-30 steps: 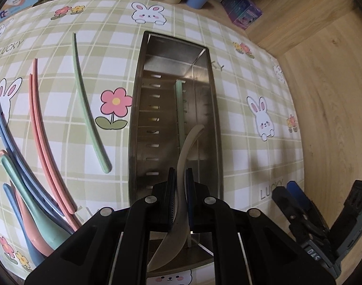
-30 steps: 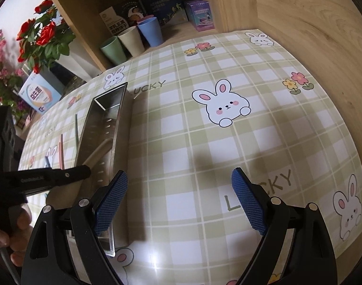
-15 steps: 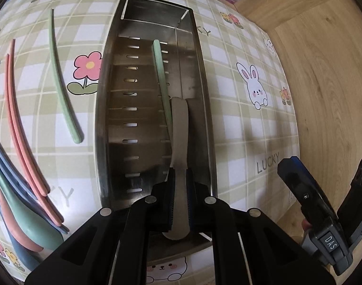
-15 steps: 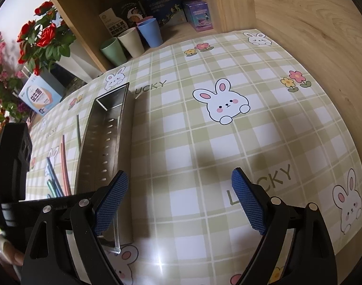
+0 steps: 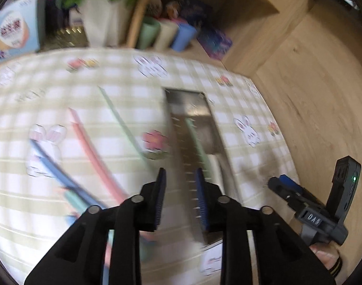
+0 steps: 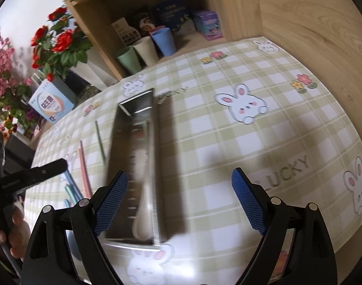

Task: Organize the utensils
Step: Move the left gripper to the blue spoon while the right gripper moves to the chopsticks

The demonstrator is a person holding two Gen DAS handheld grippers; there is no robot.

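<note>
Right wrist: checked bunny tablecloth [image 6: 228, 142], wooden shelf [image 6: 228, 7].

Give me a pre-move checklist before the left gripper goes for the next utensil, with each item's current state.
1. Left gripper empty: ok, its jaws have just been opening and nothing sits between them.
2. Beige spoon inside the metal tray: ok.
3. Green chopstick in the tray too: ok.
4. Utensils left on the tablecloth: not ok, the pink chopsticks, a green chopstick and others still lie beside the tray.
5. Right gripper open and empty: ok.
6. Left view sharp enough to aim: not ok, blurred.
</note>
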